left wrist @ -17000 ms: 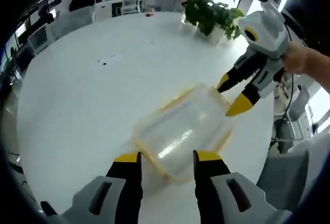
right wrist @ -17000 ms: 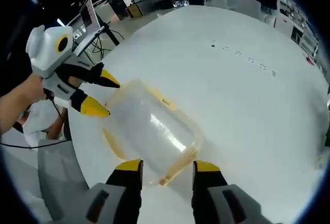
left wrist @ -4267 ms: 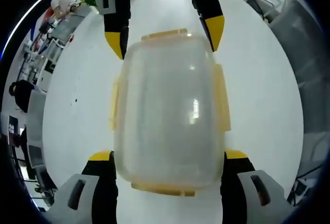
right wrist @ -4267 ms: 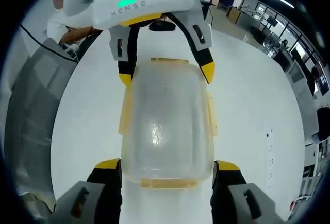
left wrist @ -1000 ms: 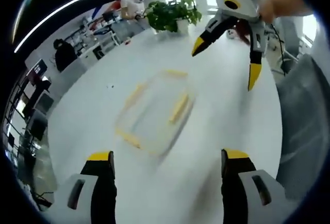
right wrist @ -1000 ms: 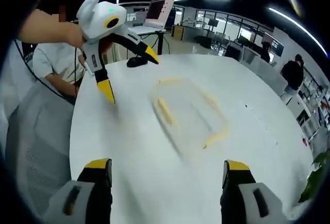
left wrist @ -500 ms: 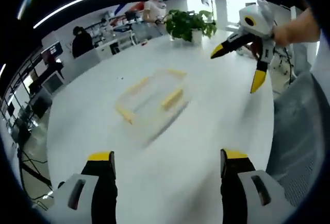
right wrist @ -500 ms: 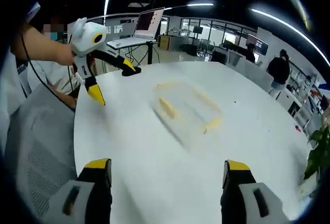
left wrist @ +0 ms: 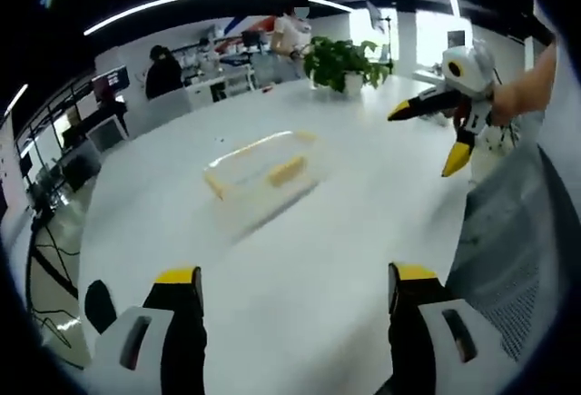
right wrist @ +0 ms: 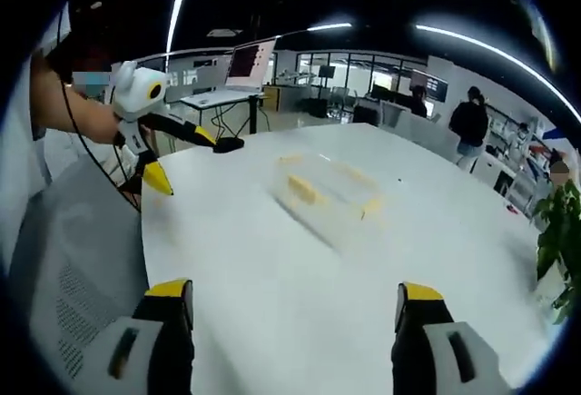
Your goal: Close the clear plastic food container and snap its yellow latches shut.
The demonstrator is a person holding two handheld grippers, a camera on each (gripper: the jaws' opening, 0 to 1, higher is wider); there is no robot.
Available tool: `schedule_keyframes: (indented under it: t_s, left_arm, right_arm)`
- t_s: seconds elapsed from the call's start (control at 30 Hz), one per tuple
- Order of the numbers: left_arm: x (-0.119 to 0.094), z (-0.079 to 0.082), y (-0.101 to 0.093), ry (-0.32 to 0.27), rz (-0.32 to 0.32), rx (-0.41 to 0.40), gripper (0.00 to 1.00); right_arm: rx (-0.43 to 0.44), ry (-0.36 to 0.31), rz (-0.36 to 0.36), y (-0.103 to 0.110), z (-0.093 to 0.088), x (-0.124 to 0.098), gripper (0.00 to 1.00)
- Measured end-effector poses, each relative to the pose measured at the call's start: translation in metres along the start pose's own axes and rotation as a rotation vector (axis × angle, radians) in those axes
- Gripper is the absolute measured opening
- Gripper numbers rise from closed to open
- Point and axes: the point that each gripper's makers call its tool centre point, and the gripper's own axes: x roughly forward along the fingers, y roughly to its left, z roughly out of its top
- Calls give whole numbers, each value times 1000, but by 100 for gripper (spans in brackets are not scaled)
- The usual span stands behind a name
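**Both grippers spread wide, clear of container**

The left gripper (left wrist: pixel 290 277) and right gripper (right wrist: pixel 292 295) have jaws wide apart, holding nothing. The clear plastic food container with yellow latches (left wrist: pixel 261 171) (right wrist: pixel 329 193) rests on the round white table (left wrist: pixel 300 259), well beyond both. A green potted plant (left wrist: pixel 343 64) stands past the container at the table's far edge.

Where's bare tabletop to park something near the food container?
Widest bare patch: white table between the clear food container and the left gripper. Also bare: the strip between container and right gripper, and the far side toward the potted plant. Crowding is at the table's edges: plant, chairs, a laptop off its edge.
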Motion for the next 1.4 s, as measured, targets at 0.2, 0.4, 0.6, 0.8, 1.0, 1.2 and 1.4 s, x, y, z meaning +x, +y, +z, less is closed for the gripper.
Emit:
schedule_keyframes:
  t_s: [0.2,0.4,0.6,0.8,1.0,1.2,1.4]
  left_arm:
    - [-11,-8,-9,-8,10,-23,84]
    - [-21,-15,-14,-15,20,-39,85]
    - [-26,-17,-13,-27,46,-64,84]
    - [-28,-12,-18,-63,51,-80,86]
    - [-26,-14,-19,-84,71,-91,87]
    - [-28,-16,-15,-86,91,-99,86]
    - [-28,-18,-15,-77,94,-101,86]
  right_arm:
    - [42,-16,-39,3,-7,-11,91]
    - [70,-33,-61,8,-13,-23,92]
    - [81,-46,-83,13,-20,-33,92]
    - [93,-50,-103,18,-25,-41,91]
    - [114,-61,-123,15,-26,-42,91]
    - [128,-81,-129,14,-26,-43,91]
    - [131,-89,-137,12,-25,-44,91]
